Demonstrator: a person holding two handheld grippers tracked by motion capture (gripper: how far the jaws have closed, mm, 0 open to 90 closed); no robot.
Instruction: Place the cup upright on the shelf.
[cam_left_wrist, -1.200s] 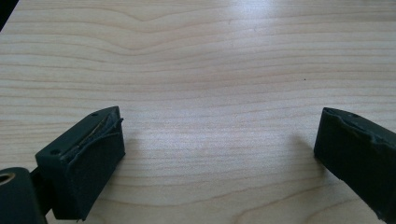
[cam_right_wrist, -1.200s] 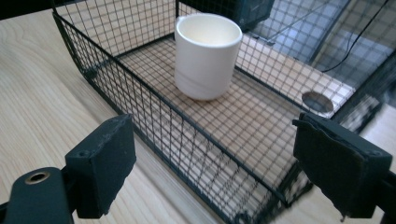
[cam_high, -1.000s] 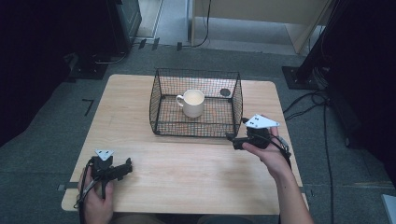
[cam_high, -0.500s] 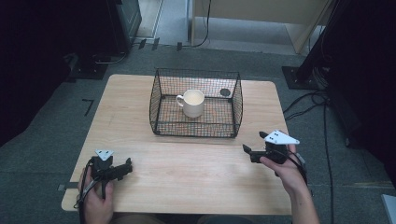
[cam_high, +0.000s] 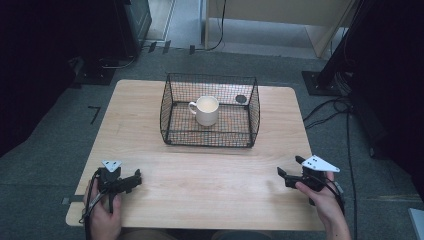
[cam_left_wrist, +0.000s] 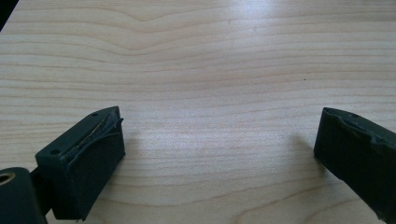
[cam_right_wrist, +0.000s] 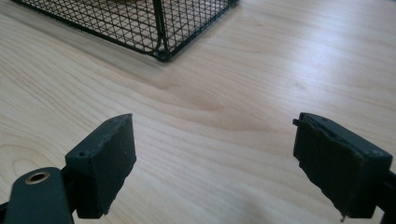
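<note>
Currently: right gripper (cam_high: 289, 171), matte black jaws parted, empty, on pale wood-grain table (cam_high: 210, 185); black wire basket (cam_high: 210, 111) (glossy cream mug (cam_high: 207, 110) inside) at 11 o'clock; left gripper (cam_high: 134, 178) likewise agape.

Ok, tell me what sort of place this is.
Probably a lab or recording room: a bare wooden table on grey carpet, loose cables trailing across the floor, and dark equipment stands around it.

**Black wire, cream cup, pale wood**

The table (cam_high: 150, 125) is light blond wood with wavy grain lines. Toward its far edge, the basket (cam_high: 252, 112) is black wire mesh in a fine grid, and the cup (cam_high: 207, 111) in it is cream-white. Both the left gripper (cam_high: 131, 180) and the right gripper (cam_high: 287, 171) are matte black, each topped by a pale grey plate with dark dots.
</note>
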